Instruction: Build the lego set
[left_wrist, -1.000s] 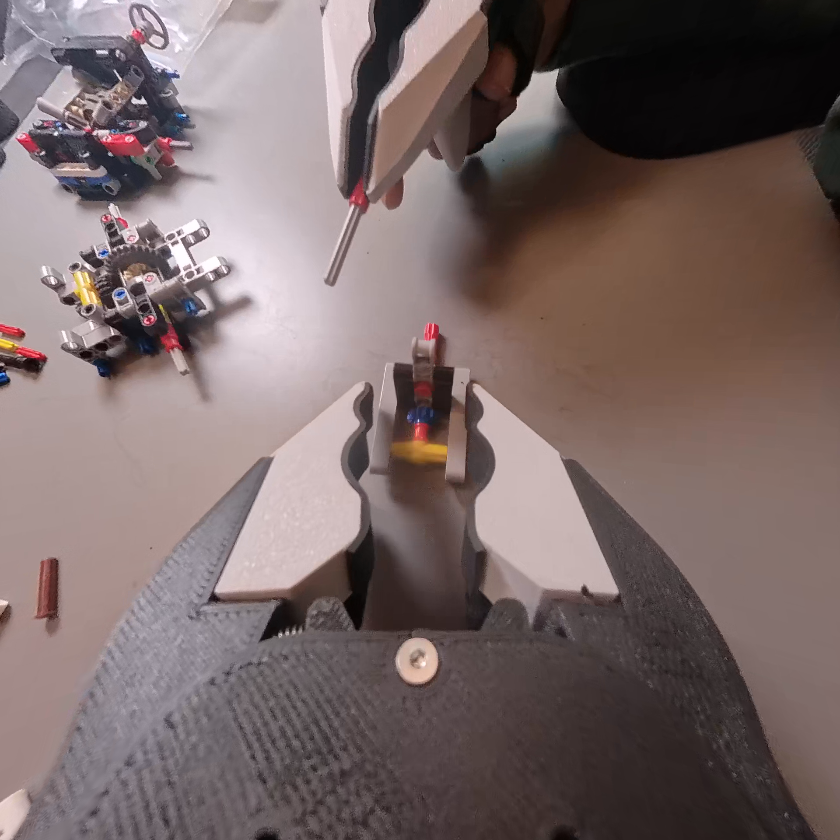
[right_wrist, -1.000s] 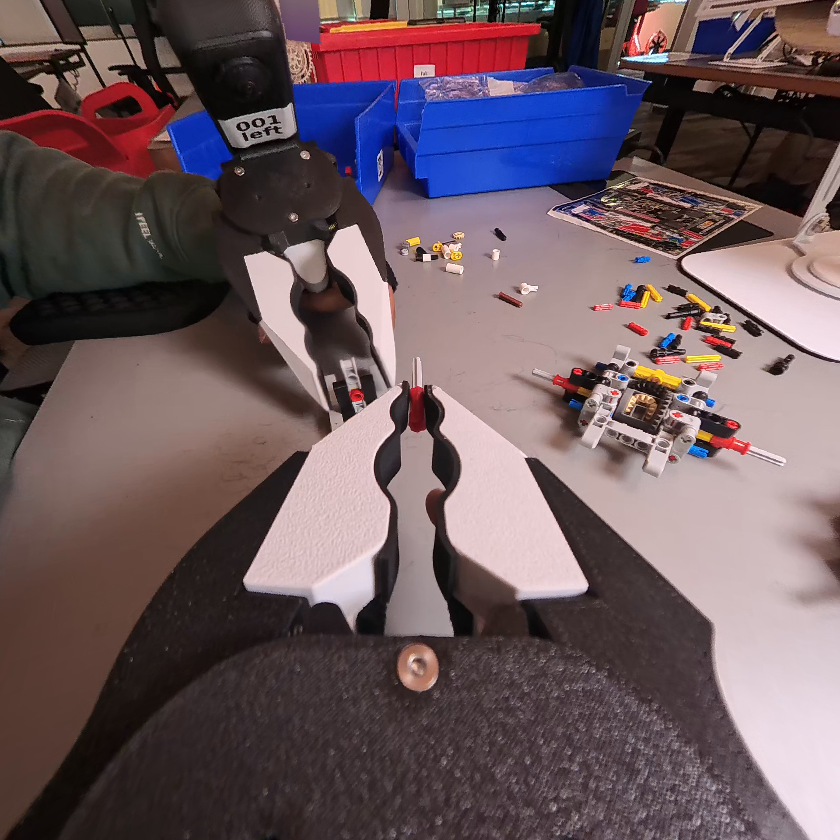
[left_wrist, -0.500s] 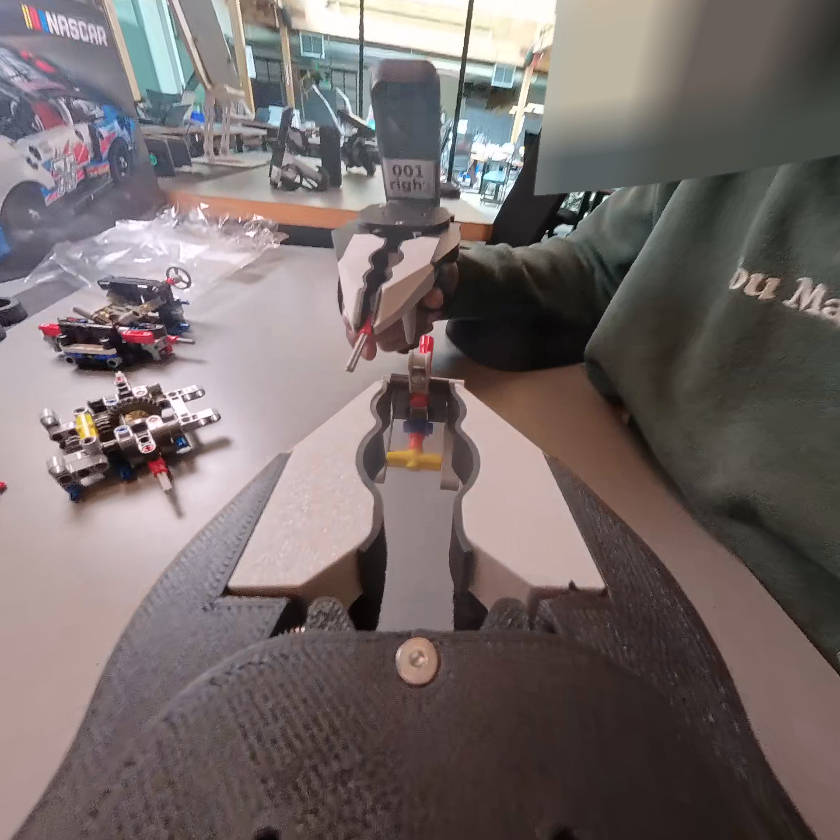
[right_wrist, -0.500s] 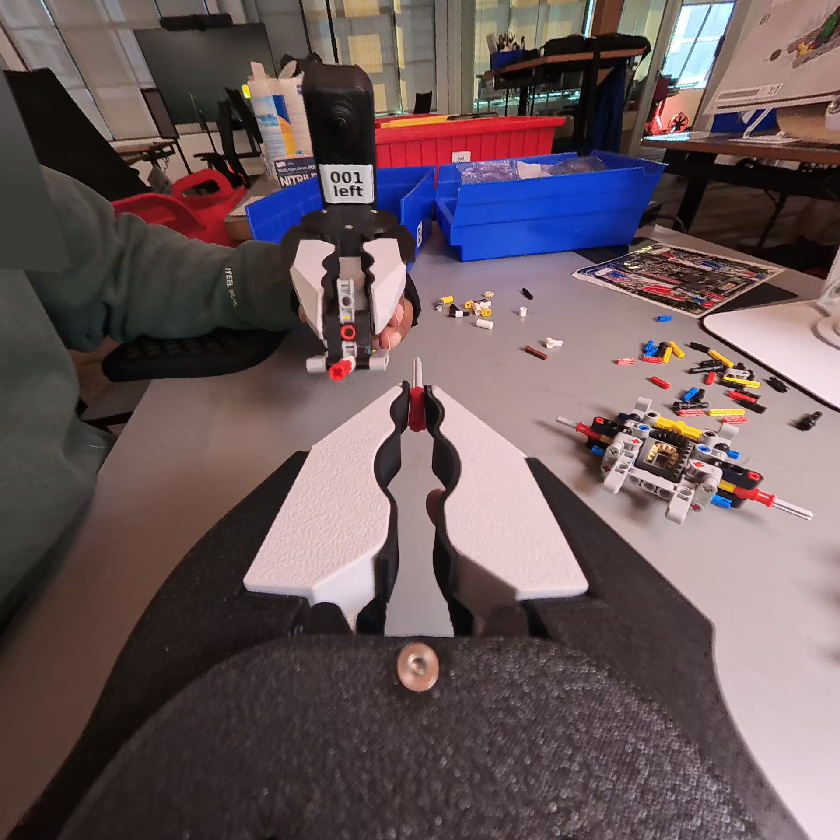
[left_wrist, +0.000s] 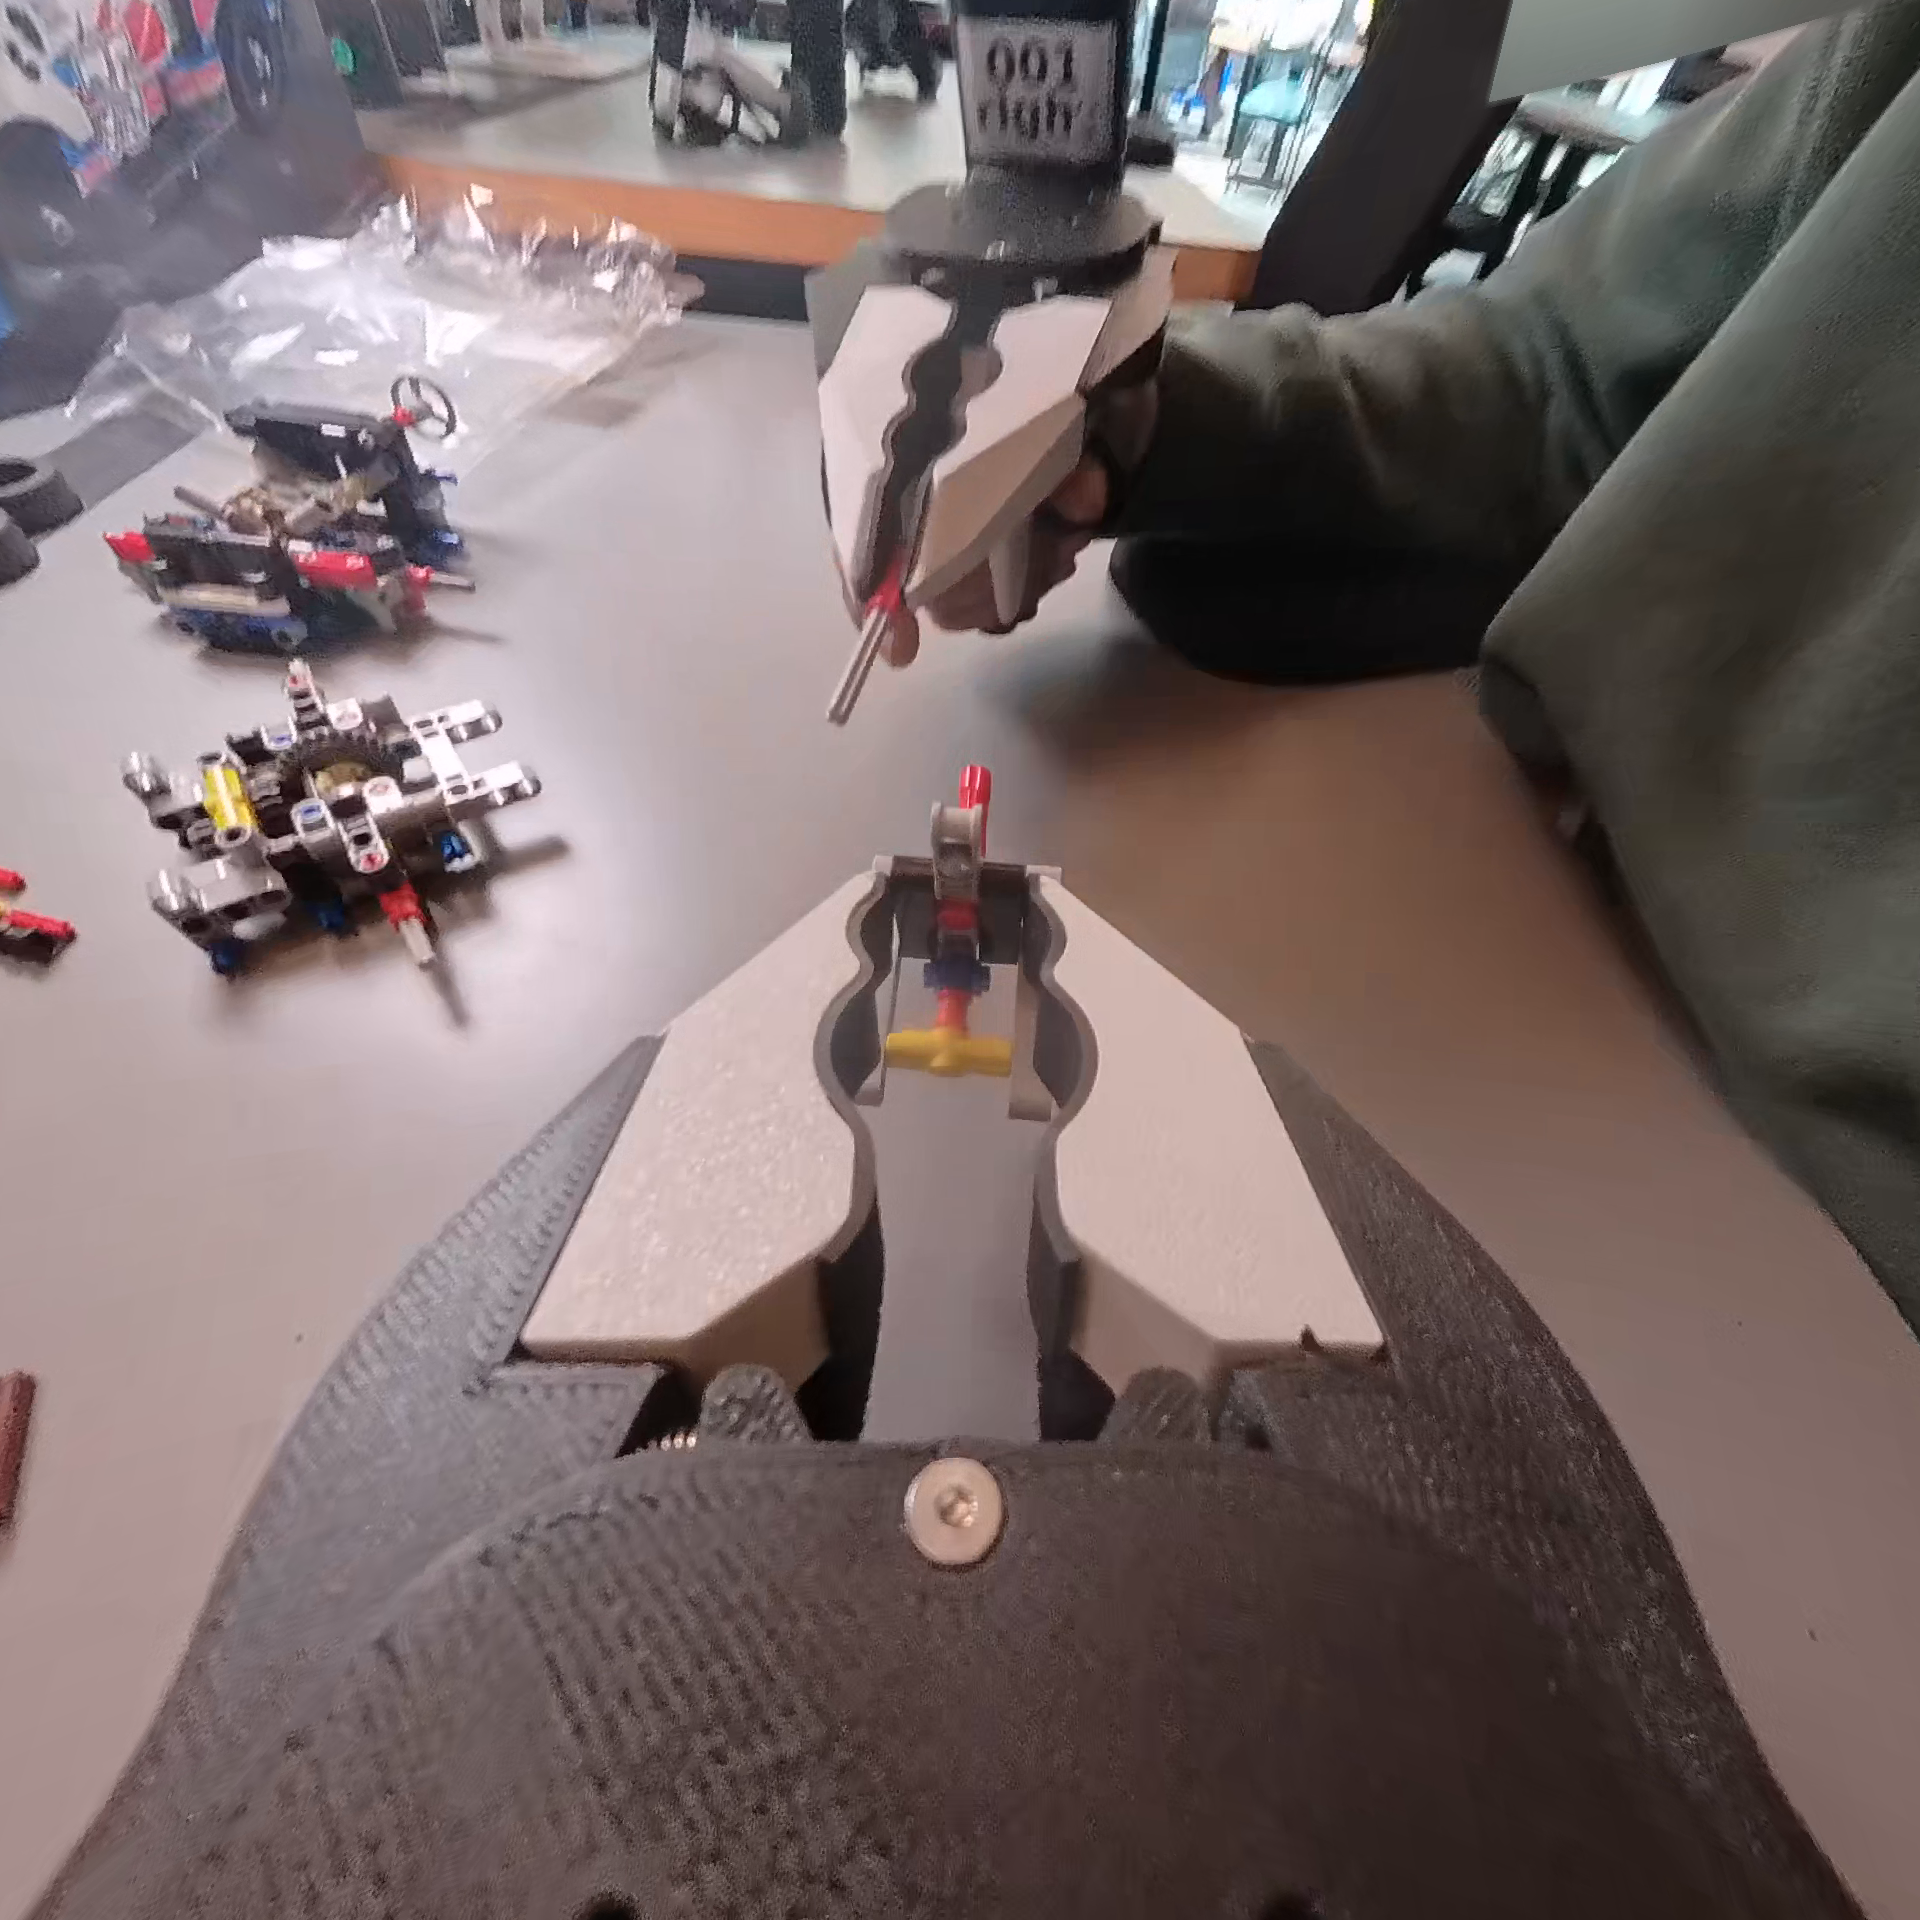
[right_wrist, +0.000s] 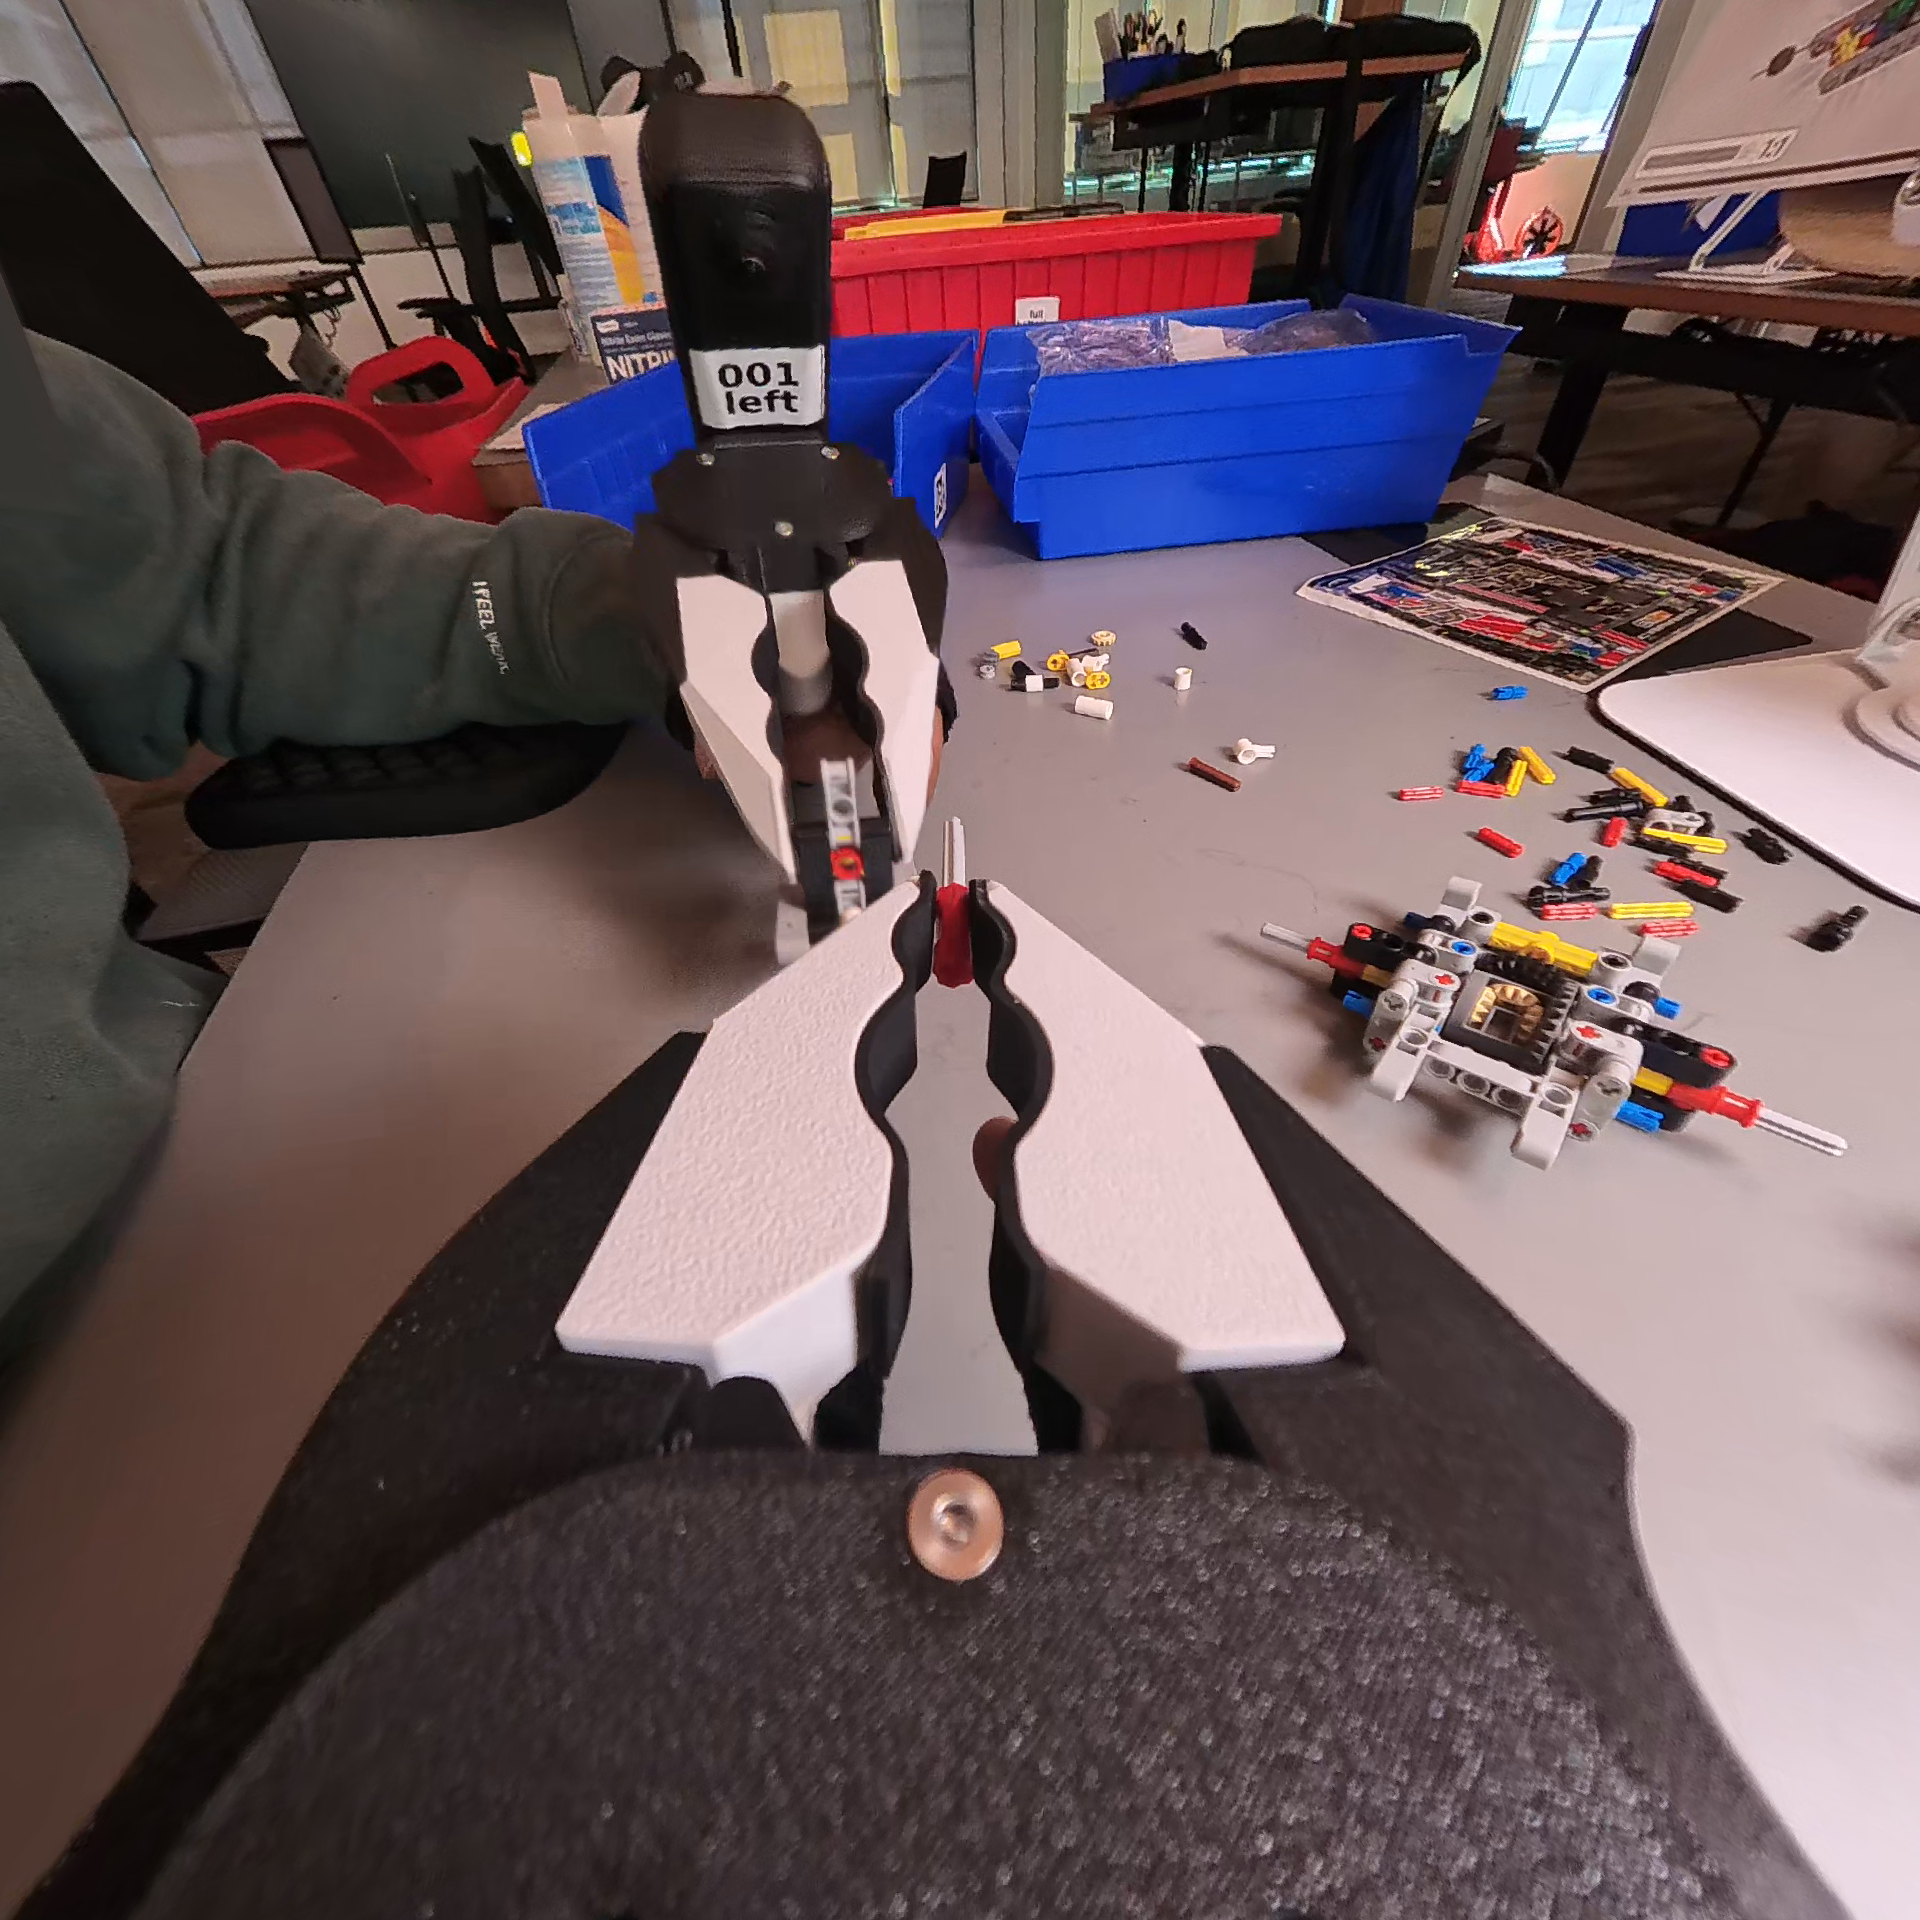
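Left wrist view: the left gripper (left_wrist: 956, 925) is closed partway on a small grey brick frame (left_wrist: 1029, 997), its pads pressing the frame's two side beams; a red axle with a blue bush and yellow cross-piece (left_wrist: 945, 1051) runs down its middle. Ahead of those jaws, the right gripper (right_wrist: 951, 914) is pinched almost shut on the red end of a grey axle (right_wrist: 952, 847), whose tip points at the frame. Off to the left gripper's left sit a grey gear assembly (left_wrist: 312, 821) and a dark chassis (left_wrist: 291, 520) on the grey table (left_wrist: 1247, 935).
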